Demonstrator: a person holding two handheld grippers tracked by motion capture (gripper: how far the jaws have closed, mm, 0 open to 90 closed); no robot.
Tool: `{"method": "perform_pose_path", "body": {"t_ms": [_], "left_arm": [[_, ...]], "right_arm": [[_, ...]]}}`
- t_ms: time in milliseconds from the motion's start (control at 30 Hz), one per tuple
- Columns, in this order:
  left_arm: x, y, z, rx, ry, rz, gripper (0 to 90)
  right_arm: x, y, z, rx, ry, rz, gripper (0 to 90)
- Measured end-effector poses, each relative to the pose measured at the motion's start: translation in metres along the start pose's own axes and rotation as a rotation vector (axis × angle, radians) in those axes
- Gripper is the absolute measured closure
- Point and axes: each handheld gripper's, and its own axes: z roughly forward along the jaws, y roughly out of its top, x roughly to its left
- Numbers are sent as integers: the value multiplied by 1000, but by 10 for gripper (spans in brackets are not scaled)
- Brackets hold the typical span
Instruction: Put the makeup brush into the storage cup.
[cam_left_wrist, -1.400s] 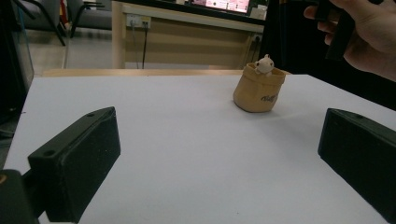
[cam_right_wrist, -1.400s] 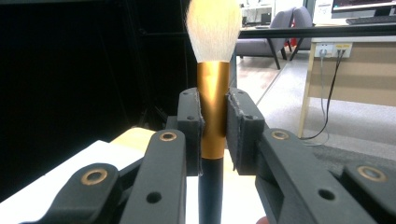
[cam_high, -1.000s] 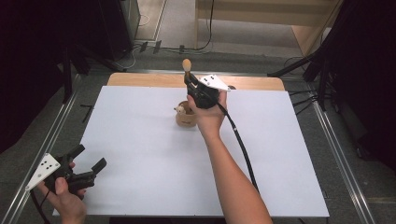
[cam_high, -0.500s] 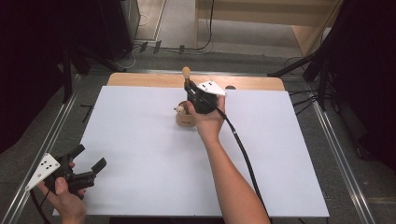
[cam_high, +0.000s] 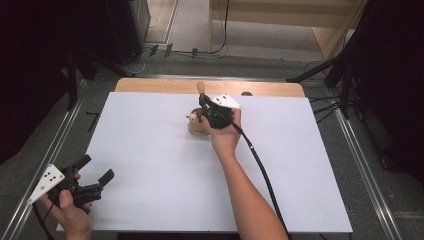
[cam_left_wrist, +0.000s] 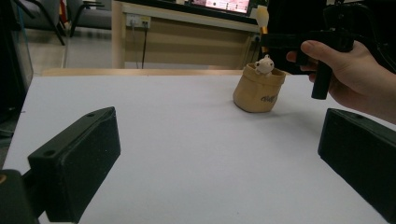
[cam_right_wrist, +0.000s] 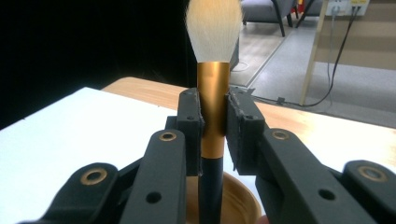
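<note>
A makeup brush (cam_right_wrist: 213, 84) with a pale bristle tuft, a gold ferrule and a dark handle is standing upright in the right claw (cam_right_wrist: 214, 128), whose jaws are pressing together on the ferrule from both sides. The handle is hanging down over the open mouth of a small tan pouch (cam_left_wrist: 258, 90), which is sitting on the white bench (cam_high: 150, 150) near its far edge; whether the handle's end is touching the pouch cannot be told. A little white toy figure (cam_left_wrist: 265, 65) is poking out of the pouch's top. In the high view the right claw (cam_high: 204, 102) is hovering just above the pouch (cam_high: 196, 128), with the brush tip (cam_high: 201, 87) pointing up. The left claw (cam_high: 95, 170) is resting well apart at the near left corner of the bench, its jaws standing wide apart and holding nothing.
</note>
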Motion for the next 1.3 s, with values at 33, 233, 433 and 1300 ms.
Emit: {"method": "perform_pose_path", "body": {"t_ms": [33, 233, 433, 1300], "left_arm": [[0, 0, 0, 0, 0, -1, 0], [1, 0, 1, 1, -1, 0, 0], [1, -1, 1, 3, 1, 1, 0], [-4, -1, 6, 21, -3, 24, 0]], "right_arm": [[-1, -1, 0, 4, 5, 4, 785], [-5, 2, -4, 45, 110, 106, 574], [-8, 4, -19, 50, 84, 29, 347], [-51, -29, -114, 104, 49, -15, 134]]}}
